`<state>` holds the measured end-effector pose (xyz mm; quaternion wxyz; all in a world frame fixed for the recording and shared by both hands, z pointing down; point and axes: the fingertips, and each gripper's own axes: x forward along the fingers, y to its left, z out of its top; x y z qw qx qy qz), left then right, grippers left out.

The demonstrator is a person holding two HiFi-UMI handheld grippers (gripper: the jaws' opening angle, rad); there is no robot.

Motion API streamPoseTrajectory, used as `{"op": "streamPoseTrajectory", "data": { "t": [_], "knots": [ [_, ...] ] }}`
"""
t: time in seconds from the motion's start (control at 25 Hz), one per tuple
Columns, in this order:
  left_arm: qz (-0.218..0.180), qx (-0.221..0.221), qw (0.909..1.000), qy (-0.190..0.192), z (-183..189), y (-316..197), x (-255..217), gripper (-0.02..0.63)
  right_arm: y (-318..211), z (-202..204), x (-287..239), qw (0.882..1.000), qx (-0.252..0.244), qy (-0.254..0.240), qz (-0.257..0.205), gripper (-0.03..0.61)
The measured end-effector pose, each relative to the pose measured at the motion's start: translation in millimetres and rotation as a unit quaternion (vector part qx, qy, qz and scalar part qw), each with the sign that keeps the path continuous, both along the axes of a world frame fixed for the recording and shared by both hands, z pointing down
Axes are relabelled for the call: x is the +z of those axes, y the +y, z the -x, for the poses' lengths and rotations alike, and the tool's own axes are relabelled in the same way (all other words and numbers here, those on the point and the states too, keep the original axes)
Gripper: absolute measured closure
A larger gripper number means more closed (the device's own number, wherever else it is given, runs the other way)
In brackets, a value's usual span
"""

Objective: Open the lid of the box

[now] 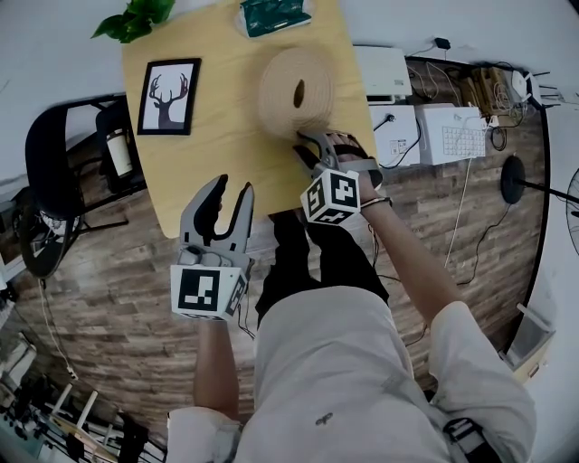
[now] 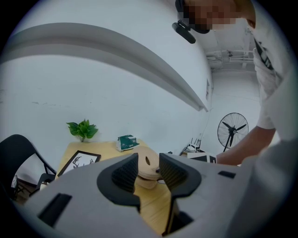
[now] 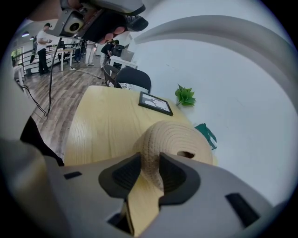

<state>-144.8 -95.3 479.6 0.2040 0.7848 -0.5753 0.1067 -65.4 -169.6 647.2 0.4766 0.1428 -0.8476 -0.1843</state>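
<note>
Tabletop (image 1: 181, 172): light wood with rounded corners, carrying every item listed below except the chair. Clock directions are read in the head view, with 12 o'clock at the far edge.
Chair (image 1: 54, 172): black, standing on the plank floor at 9 o'clock of the tabletop, just beside its left edge.
Box (image 1: 294, 90): round, woven and tan, standing at 1 o'clock from the tabletop's centre, near the right edge.
Lid (image 3: 179, 139): woven disc with stepped rings and a hole in its middle, lying on top of the box. Whether its rim is raised off the box cannot be told.
Framed picture (image 1: 169, 95): black frame with a deer silhouette, lying flat at 9 o'clock of the box, well apart from it.
Left tool (image 1: 233, 186): held at 7 o'clock of the box, with its tips over the tabletop's near edge. The jaws are spread, and the box shows through the gap, well apart from the pads.
Right tool (image 1: 309, 137): placed at the box's 6 o'clock rim. One pad stands on each side of the lid's edge, pinching it, and the woven rim fills the gap.
Green pack (image 1: 274, 14): lies at the far edge, at 12 o'clock of the box.
Plant (image 1: 134, 18): green leaves at the far left corner, at 11 o'clock.
</note>
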Motion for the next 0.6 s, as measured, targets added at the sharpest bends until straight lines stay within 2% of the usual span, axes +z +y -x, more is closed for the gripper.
{"op": "streamPoseTrajectory", "data": {
  "t": [0.6],
  "knots": [
    [-0.022,0.010,0.9997,0.000,-3,-1,-23,0.477,-2,-2,-34,1.000,0.001,-0.005,-0.011,0.486]
  ]
}}
